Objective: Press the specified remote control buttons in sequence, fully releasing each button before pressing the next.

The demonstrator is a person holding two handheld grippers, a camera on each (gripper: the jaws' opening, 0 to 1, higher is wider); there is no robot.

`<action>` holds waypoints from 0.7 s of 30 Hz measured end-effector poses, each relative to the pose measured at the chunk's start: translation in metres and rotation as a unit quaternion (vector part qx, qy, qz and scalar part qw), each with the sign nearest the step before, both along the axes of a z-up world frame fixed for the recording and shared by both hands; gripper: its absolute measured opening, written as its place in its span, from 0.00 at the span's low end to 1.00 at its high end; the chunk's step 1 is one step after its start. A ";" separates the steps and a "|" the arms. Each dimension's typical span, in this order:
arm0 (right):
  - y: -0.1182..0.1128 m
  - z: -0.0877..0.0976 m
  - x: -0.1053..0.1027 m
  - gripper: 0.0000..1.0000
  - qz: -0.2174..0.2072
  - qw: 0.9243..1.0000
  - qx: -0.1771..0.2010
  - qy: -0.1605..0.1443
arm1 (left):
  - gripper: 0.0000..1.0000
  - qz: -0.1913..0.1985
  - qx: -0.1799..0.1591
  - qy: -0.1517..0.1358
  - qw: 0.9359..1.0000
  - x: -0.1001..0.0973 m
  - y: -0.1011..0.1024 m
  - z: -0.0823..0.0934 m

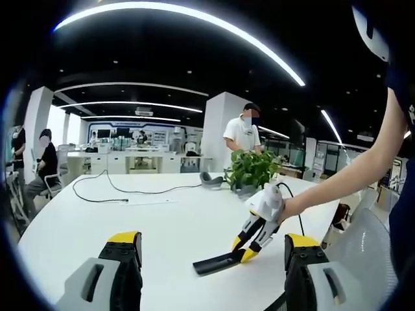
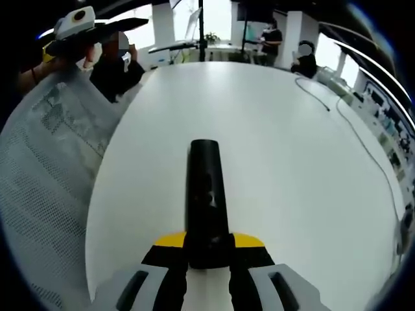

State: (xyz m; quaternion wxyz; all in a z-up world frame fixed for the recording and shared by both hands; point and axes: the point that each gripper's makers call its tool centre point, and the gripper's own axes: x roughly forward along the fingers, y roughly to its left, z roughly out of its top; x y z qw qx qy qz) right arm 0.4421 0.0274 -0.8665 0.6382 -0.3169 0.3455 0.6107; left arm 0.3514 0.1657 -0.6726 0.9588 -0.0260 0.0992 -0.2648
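While the right gripper [image 2: 206,256] reaches forward over the white table [image 2: 285,162], its two jaws are pinched onto the near end of the black remote control [image 2: 205,194], which runs straight out ahead of the jaws and lies low along the tabletop. Seen from the left gripper view, that same right gripper [image 1: 241,249] comes in from the right side, angled downward, a person's hand [image 1: 290,206] wrapped round its white body and a bare forearm stretching back up to the right; the remote [image 1: 217,262] pokes out leftward from its yellow-tipped jaws. Nearer the lens, the left gripper [image 1: 214,249] hangs over the table with its jaws spread wide, nothing between them. Beyond the right gripper's body sits a potted plant [image 1: 251,170], and a black cable [image 1: 123,192] trails across the far tabletop.
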 end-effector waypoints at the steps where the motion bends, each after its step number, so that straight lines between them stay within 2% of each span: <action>1: 0.000 0.000 0.000 0.21 0.000 1.000 0.000 0.000 | 0.95 0.000 0.001 0.000 1.000 0.000 0.000 0.000; 21: -0.002 -0.001 0.013 0.21 0.006 1.000 -0.008 -0.005 | 0.95 0.004 0.003 0.002 1.000 0.000 0.002 -0.001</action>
